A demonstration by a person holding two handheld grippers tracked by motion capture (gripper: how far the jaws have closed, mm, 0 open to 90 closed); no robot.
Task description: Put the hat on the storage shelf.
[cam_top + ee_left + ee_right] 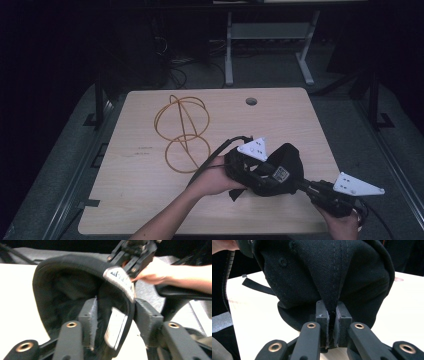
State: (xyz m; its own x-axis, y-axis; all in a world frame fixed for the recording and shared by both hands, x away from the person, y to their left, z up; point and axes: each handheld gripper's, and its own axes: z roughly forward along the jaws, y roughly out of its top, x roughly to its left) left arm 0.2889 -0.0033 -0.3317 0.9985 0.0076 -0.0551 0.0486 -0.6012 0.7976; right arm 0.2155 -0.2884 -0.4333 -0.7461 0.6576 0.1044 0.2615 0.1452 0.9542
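Black cap (280, 172), made of dark fabric, is held up between two hand-held grippers over the near right part of a light wooden table (150, 200). The left gripper (239, 167), with a pale three-cornered plate on top, meets the cap from the left; in the left gripper view its jaws are closed narrowly on the cap's rim (125, 312), with a white label (113, 326) hanging on the inside beside them. The right gripper (306, 186) reaches in from the lower right, and in the right gripper view its jaws are pinched tight on a fold of the cap's outer cloth (332, 285), along a stitched seam. A black strap (257, 286) trails from the cap toward the tabletop. Farther back on the table, left of centre and well apart from the cap, lies an orange wire frame (182, 132) made of joined hoops. A small round hole (251, 101) sits near the table's far edge. The person's left hand (212, 177) grips the left gripper from below.
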